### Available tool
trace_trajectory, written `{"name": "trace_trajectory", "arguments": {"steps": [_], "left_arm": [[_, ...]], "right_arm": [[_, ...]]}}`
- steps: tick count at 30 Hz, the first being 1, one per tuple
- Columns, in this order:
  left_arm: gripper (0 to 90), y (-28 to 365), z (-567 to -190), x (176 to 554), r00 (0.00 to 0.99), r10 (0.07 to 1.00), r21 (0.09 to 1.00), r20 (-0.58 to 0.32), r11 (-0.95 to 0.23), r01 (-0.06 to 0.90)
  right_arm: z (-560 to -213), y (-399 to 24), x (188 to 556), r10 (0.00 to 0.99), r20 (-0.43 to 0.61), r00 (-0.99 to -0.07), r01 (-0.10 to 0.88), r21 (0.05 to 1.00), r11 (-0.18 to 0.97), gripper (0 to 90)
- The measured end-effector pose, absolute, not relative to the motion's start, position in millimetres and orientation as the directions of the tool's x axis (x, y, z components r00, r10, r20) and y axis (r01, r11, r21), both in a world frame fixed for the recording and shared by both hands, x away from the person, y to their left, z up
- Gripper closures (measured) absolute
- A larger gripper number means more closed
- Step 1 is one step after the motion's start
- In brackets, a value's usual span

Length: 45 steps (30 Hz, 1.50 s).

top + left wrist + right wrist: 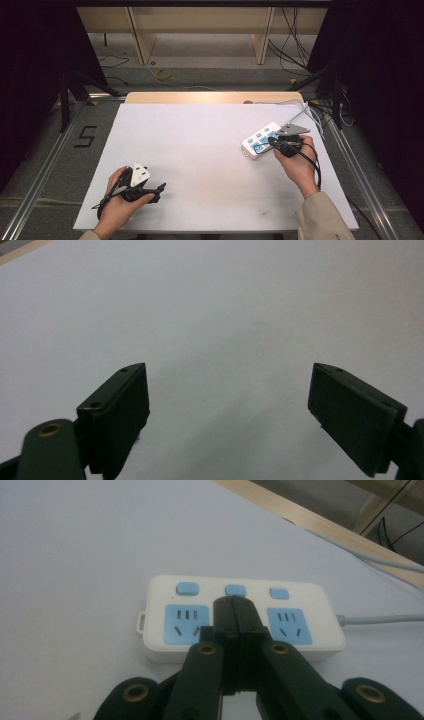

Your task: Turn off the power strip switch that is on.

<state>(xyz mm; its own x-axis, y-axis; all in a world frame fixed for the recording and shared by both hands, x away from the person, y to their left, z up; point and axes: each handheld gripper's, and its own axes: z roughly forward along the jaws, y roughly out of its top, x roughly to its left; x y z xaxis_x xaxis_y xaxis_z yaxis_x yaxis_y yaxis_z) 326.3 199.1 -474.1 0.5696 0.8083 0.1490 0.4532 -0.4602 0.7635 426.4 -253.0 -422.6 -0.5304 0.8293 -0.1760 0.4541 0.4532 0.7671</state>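
A white power strip [256, 141] with blue sockets and three blue switches lies flat at the right side of the table. In the right gripper view the strip [320, 607] runs left to right, and its middle switch [236, 589] sits just beyond my jaw tips. My right gripper [234, 604] is shut with nothing between its jaws, and it covers the middle socket; I cannot tell whether the tips touch the strip. Seen from the high view, the right gripper [273, 142] reaches over the strip's near end. My left gripper [161, 189] rests near the front left, and its jaws [227, 390] stand wide open over bare table.
The white table cover [200, 150] has a wooden edge [210, 97] at the back. The strip's grey cable [296, 103] runs off the back right corner, and the same cable [380, 619] leaves the strip's right end. Dark frames and floor cables surround the table.
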Motion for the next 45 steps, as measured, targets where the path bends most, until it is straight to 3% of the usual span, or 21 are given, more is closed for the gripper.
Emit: {"name": "trace_trajectory", "arguments": {"steps": [45], "left_arm": [[16.5,198.1,-474.8,326.5,0.576,0.804,0.762,0.146,-0.463,0.453]], "right_arm": [[-418.9,-260.2,469.6,0.846,-0.166,-0.506,0.527,0.717,0.456,90.0]]}}
